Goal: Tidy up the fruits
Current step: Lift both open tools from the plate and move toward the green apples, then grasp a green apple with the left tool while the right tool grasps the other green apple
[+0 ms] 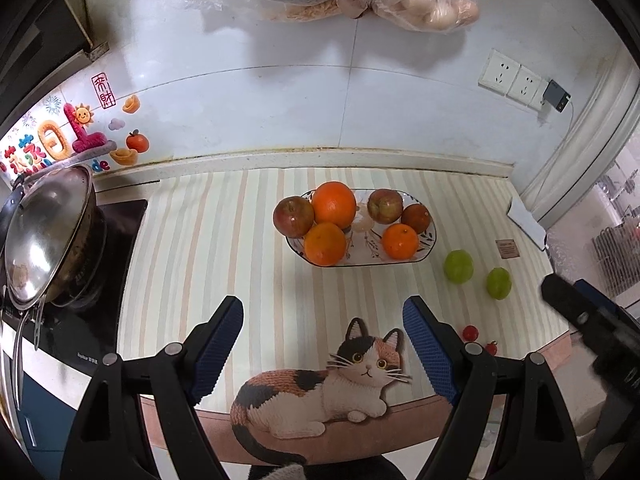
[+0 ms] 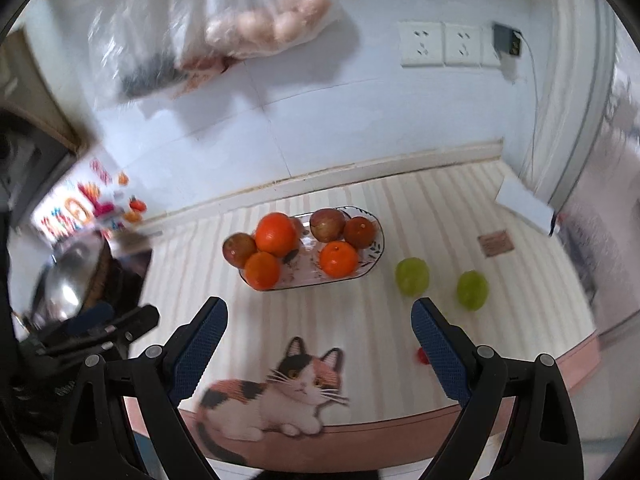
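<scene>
1. Below both claws, a striped mat (image 1: 224, 240) w/ a cat print (image 1: 320, 384) is spread over the counter.
2. Ahead of the left gripper (image 1: 323, 344), jaws wide & empty, an oval fruit dish (image 1: 428, 248) is seen w/ oranges & apples.
3. The right gripper (image 2: 319, 348) is likewise held wide, nothing gripped; two green fruits (image 2: 412, 276) lie ahead-right, apart from the dish.
4. A white tiled wall (image 1: 280, 100) w/ sockets (image 1: 512, 78) is seen beyond; a wok (image 1: 48, 236) sits far left.

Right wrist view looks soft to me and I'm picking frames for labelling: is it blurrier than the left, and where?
Right wrist view: smeared, worst at the wall stickers and hanging bags; fruit plate only slightly soft. Left wrist view: sharp, with fisheye bending at the edges and glare on the pot lid.
</scene>
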